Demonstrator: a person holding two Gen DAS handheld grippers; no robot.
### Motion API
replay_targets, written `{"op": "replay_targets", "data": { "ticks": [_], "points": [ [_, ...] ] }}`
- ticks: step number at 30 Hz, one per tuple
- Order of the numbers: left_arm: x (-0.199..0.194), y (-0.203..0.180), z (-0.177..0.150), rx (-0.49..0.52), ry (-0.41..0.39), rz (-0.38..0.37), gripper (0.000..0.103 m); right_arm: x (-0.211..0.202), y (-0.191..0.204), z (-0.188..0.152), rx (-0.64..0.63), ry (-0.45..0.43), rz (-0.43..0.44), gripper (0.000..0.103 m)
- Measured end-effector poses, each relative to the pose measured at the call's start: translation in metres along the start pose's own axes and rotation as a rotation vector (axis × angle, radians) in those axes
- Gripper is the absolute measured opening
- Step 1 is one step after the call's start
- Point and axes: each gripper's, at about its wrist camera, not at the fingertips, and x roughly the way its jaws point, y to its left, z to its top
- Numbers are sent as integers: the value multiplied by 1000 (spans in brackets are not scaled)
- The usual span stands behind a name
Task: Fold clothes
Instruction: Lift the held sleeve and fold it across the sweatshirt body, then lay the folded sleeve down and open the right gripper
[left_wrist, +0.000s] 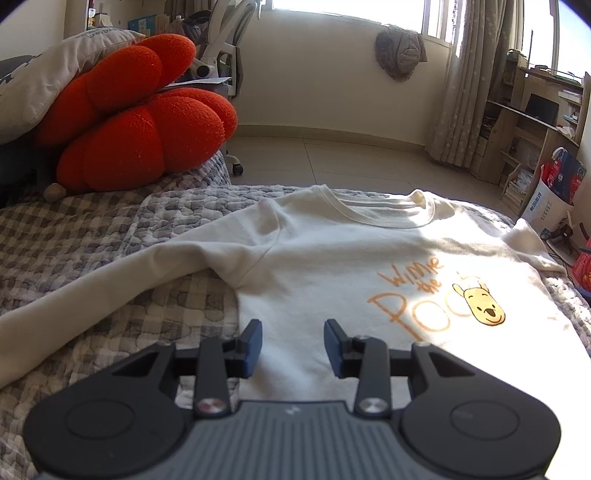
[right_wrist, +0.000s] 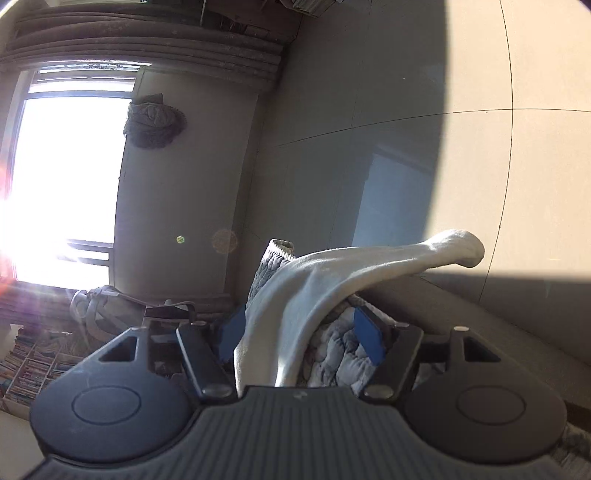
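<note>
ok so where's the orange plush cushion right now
In the left wrist view the orange plush cushion sits upper left on the checked quilt, leaning against a grey pillow, left of the cream sweatshirt.

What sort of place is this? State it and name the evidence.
Most likely a bedroom in a home: a cream sweatshirt lies on a quilted bed cover, with a red plush cushion beside it and a desk with shelves by the window.

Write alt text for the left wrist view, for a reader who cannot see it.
A cream sweatshirt with an orange Winnie the Pooh print lies face up on a grey checked quilt, and the open left gripper hovers over its lower part. A red plush cushion sits at the back left; beyond are a tiled floor, curtained window and shelves.
</note>
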Motion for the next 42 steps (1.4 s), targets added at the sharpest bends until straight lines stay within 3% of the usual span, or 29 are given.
{"op": "replay_targets", "data": {
  "ticks": [6, 9, 13, 16, 18, 22, 26, 29, 32, 35, 37, 39, 41, 42],
  "points": [
    [1, 3, 1, -31, 11, -10, 38, 17, 9, -5, -54, -11, -101, 68],
    [2, 4, 1, -34, 13, -4, 38, 37, 0, -3, -16, -9, -174, 67],
    [4, 4, 1, -33, 14, 0, 38, 50, -15, 0, 94, -33, -140, 65],
    [5, 4, 1, -31, 16, 3, 38, 46, -10, 3, 86, -89, -88, 46],
    [5, 5, 1, -31, 13, 5, 38, 40, -7, 4, 66, -131, -61, 25],
    [4, 11, 3, -58, 9, 16, 38, 15, 18, 1, -49, -277, -4, 12],
    [-1, 24, 7, -116, -3, 13, 38, -8, 79, -25, -366, -362, 130, 10],
    [-5, 41, 12, -192, -12, -4, 39, -20, 134, -78, -737, -295, 275, 10],
    [-11, 68, 18, -305, -33, -9, 41, -42, 156, -160, -1183, -115, 463, 10],
    [-16, 94, 20, -406, -53, -1, 42, -59, 143, -250, -1616, 137, 518, 10],
    [-19, 106, 20, -451, -58, -9, 42, -56, 119, -291, -1822, 290, 480, 10],
    [-21, 111, 19, -482, -55, -26, 42, -44, 85, -323, -2042, 389, 361, 10],
    [-23, 113, 19, -496, -51, -43, 42, -40, 66, -332, -2131, 419, 282, 13],
    [-24, 113, 19, -499, -50, -53, 42, -42, 66, -331, -2119, 416, 271, 16]
  ]
}}
